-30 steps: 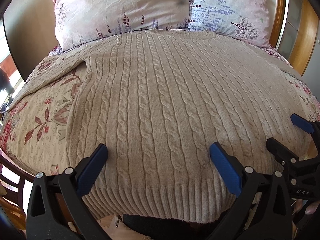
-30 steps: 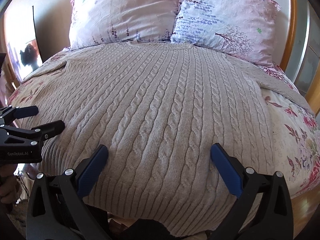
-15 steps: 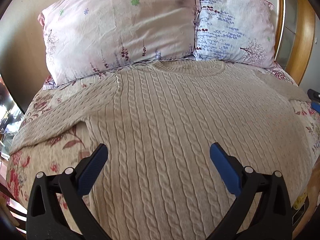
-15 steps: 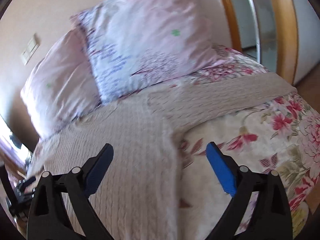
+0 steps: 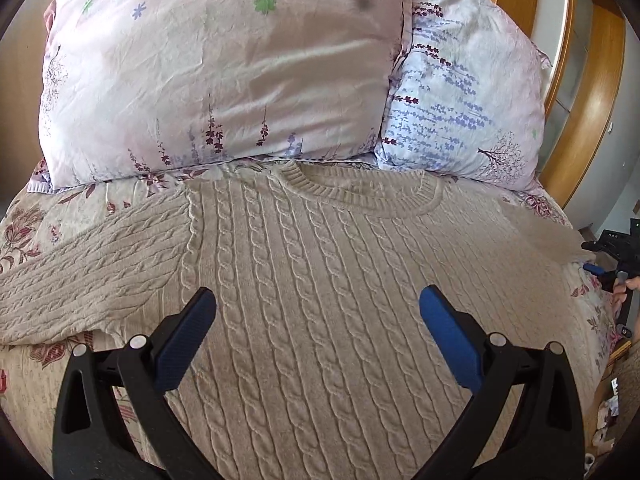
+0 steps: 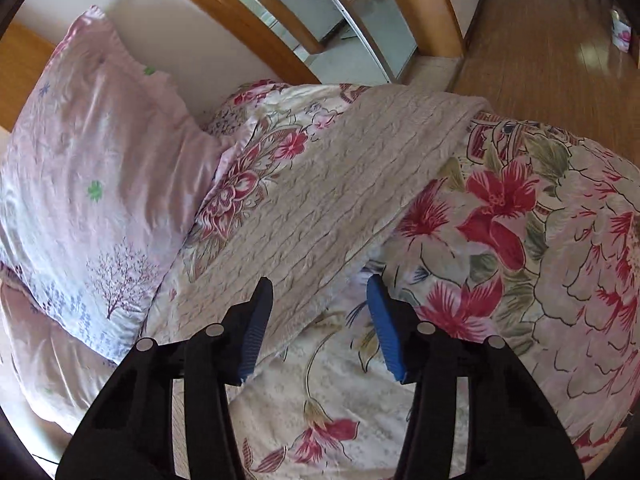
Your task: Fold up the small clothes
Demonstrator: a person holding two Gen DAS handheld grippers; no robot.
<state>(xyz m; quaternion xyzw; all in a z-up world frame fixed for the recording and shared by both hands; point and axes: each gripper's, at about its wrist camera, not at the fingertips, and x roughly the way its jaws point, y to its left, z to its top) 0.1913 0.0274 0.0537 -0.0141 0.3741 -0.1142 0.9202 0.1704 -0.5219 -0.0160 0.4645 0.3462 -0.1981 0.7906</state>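
A beige cable-knit sweater (image 5: 320, 272) lies flat, front up, on the flowered bed, its collar toward the pillows. My left gripper (image 5: 316, 300) hovers open over the chest below the collar, with nothing between its blue pads. The sweater's right sleeve (image 6: 340, 184) runs out across the bedspread toward the bed's edge. My right gripper (image 6: 320, 292) is over that sleeve near the shoulder. Its jaws are closing, with the sleeve's lower edge between them and not pinched. In the left wrist view the right gripper (image 5: 600, 270) shows at the far right edge, by the sleeve.
Two lavender-print pillows (image 5: 224, 72) (image 5: 468, 108) lean against the wooden headboard (image 5: 588, 92) just past the collar. The flowered bedspread (image 6: 520, 240) drops off to a wood floor (image 6: 540, 40) on the right. The left sleeve (image 5: 88, 264) lies spread to the left.
My left gripper moved from the hem up the sweater toward the collar. My right gripper swung right from the body to the right sleeve, rolled over, and its jaws narrowed.
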